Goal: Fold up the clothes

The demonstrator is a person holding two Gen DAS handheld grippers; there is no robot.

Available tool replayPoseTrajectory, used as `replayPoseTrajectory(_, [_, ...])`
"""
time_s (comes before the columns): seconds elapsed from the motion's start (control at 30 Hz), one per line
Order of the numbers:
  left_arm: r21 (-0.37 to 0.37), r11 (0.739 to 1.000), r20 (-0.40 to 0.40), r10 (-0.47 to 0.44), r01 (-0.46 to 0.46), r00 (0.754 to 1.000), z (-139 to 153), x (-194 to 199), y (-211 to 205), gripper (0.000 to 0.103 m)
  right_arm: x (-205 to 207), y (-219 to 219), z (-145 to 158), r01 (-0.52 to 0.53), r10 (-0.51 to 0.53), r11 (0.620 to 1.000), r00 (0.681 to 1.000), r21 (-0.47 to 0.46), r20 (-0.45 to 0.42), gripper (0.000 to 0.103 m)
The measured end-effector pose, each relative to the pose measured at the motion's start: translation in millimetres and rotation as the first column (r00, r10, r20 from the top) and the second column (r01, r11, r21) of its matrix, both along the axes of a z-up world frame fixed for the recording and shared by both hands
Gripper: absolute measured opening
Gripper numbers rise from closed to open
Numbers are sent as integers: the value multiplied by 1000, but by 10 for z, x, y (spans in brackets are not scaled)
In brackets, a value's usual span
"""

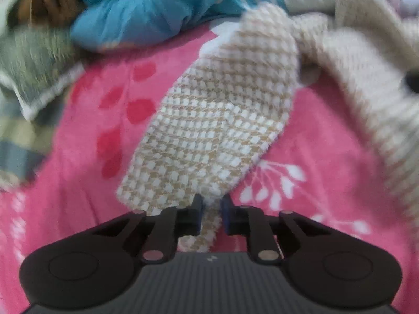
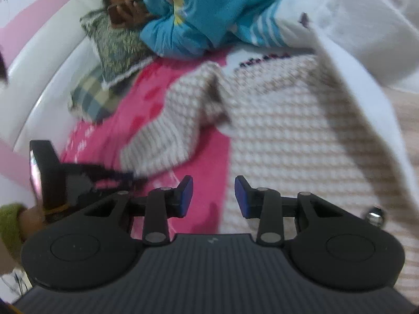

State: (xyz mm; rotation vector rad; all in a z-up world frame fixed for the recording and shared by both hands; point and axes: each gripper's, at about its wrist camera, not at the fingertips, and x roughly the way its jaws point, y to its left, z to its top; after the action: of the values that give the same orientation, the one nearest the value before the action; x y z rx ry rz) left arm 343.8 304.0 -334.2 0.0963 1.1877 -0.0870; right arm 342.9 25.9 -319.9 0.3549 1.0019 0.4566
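The left gripper pinches the sleeve cuff of a checked sweater between its fingers, the sleeve running ahead over a pink blanket. The right gripper hangs with fingers apart and empty above the blanket, the sweater's body just right of them. Beyond lie a plaid pillow and blue clothing.

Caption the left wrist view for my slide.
Left tool pinches the houndstooth sweater's sleeve over the pink floral blanket.
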Motion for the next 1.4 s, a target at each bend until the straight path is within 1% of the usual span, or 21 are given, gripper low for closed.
replayPoseTrajectory(0.03, [-134,989,-43,56,-62,997,157,40,233,13,33,66,8,6,-6,1000,1000,0,3,34])
replayPoseTrajectory(0.1, [-323,932,-102,140,-166,985,492,67,700,12,79,177,32,5,-5,1000,1000,-19,12,34])
replayPoseTrajectory(0.17, [-474,840,-161,211,-263,964,818,77,1160,11,122,247,54,1,-1,999,1000,-39,17,34])
replayPoseTrajectory(0.27, [-620,681,-254,297,-390,921,1115,107,1762,11,201,290,74,17,-17,999,1000,-29,1,34])
replayPoseTrajectory(0.3, [-620,672,-257,315,-406,913,1135,144,1893,11,230,300,73,26,-26,999,1000,-21,-7,34])
replayPoseTrajectory(0.43, [-553,711,-220,379,-435,899,1097,333,2309,10,357,377,9,55,-55,998,998,2,-36,34])
replayPoseTrajectory(0.5, [-518,728,-199,408,-449,891,1078,428,2517,8,403,419,-28,66,-66,998,997,-5,-47,34])
replayPoseTrajectory(0.57, [-483,743,-176,437,-464,882,1059,523,2725,0,425,445,-43,65,-66,998,997,-19,-50,34])
replayPoseTrajectory(0.67, [-428,761,-140,477,-488,867,1030,665,3037,0,434,451,-63,62,-64,997,996,-36,-65,34])
replayPoseTrajectory(0.8, [-473,751,-127,459,-460,879,1150,578,3052,0,472,460,-62,61,-63,998,995,-33,-77,34])
replayPoseTrajectory(0.9, [-495,726,-166,459,-477,873,1094,452,3007,13,577,436,-85,126,-113,987,986,104,-121,34])
replayPoseTrajectory(0.93, [-501,711,-192,465,-494,864,1008,385,2977,25,618,416,-116,173,-146,969,977,175,-155,36])
replayPoseTrajectory(0.97, [-513,684,-219,481,-520,849,914,299,2948,36,651,400,-164,227,-181,942,963,246,-198,40])
replayPoseTrajectory(1.0, [-524,651,-247,500,-549,830,818,207,2920,42,664,393,-224,282,-211,910,946,304,-244,47])
replayPoseTrajectory(1.03, [-534,618,-275,519,-577,810,723,116,2893,54,660,388,-302,342,-241,869,924,359,-297,51])
replayPoseTrajectory(1.07, [-555,561,-302,552,-614,777,618,29,2882,63,656,382,-380,402,-265,820,898,408,-352,52])
replayPoseTrajectory(1.13, [-597,420,-361,620,-683,697,401,-139,2871,65,625,390,-516,506,-309,725,845,467,-436,57])
replayPoseTrajectory(1.2, [-626,267,-424,672,-733,607,183,-307,2861,72,614,414,-607,579,-352,648,803,494,-481,61])
replayPoseTrajectory(1.27, [-652,133,-475,696,-747,539,10,-395,2823,82,618,441,-681,638,-390,576,764,511,-514,69])
replayPoseTrajectory(1.33, [-649,58,-510,707,-758,490,-166,-398,2775,82,662,486,-760,686,-419,517,724,512,-548,69])
replayPoseTrajectory(1.4, [-620,11,-539,720,-784,436,-340,-338,2711,75,734,545,-847,712,-430,481,700,511,-570,69])
